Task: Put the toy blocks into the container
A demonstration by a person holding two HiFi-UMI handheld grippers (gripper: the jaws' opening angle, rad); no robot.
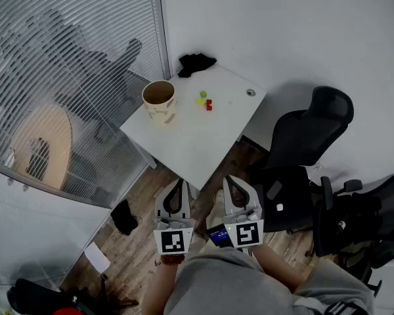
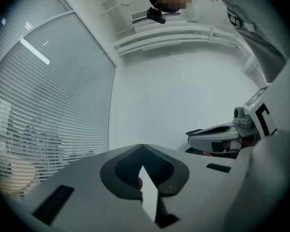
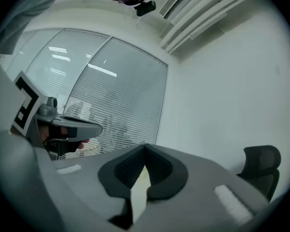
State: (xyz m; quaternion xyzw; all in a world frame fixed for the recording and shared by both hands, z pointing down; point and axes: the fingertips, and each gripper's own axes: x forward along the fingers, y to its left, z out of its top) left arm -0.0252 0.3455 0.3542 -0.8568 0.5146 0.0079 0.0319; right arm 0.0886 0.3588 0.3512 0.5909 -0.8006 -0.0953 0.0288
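A tan round container stands open at the left end of the white table. Three small toy blocks lie to its right: a green block, a yellow block and a red block. Both grippers are held level near my body, well short of the table's near corner. The left gripper has its jaws together with nothing in them. The right gripper is also shut and empty. Neither gripper view shows the blocks or the container.
A black cloth lies at the table's far corner, and a cable grommet sits near the right edge. Black office chairs stand to the right. Glass with blinds runs along the left. A black item lies on the wooden floor.
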